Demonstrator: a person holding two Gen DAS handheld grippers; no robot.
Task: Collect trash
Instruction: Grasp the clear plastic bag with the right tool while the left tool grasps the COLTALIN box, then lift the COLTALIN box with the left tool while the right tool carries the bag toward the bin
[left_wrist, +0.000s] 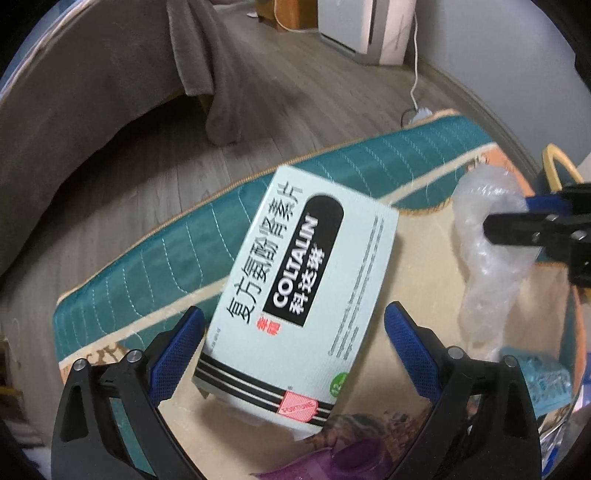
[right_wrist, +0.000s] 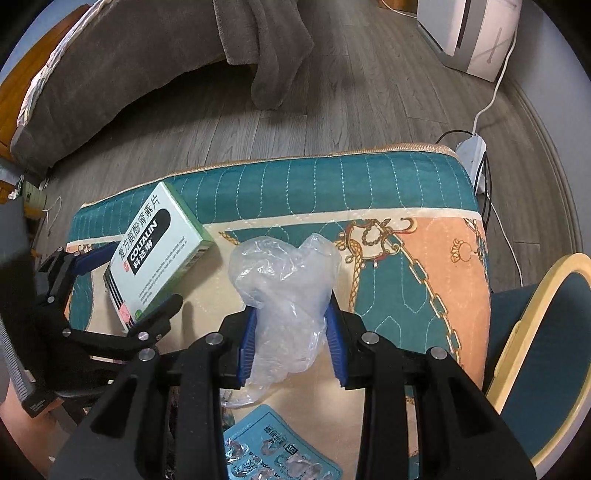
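Cardboard medicine box (left_wrist: 299, 291) lies at the centre of the left wrist view on the patterned table (left_wrist: 155, 254), between the wide-open left tool (left_wrist: 295, 332): probably light, stiff, best pinched across its long sides. Right tool (right_wrist: 291, 332) clamps crumpled plastic wrap (right_wrist: 284, 288), soft and slippery.

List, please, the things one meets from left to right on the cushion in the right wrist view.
left gripper → Coltalin medicine box → crumpled clear plastic bag, clamped in the right gripper → chain pattern on the cushion → chair with a yellow rim.
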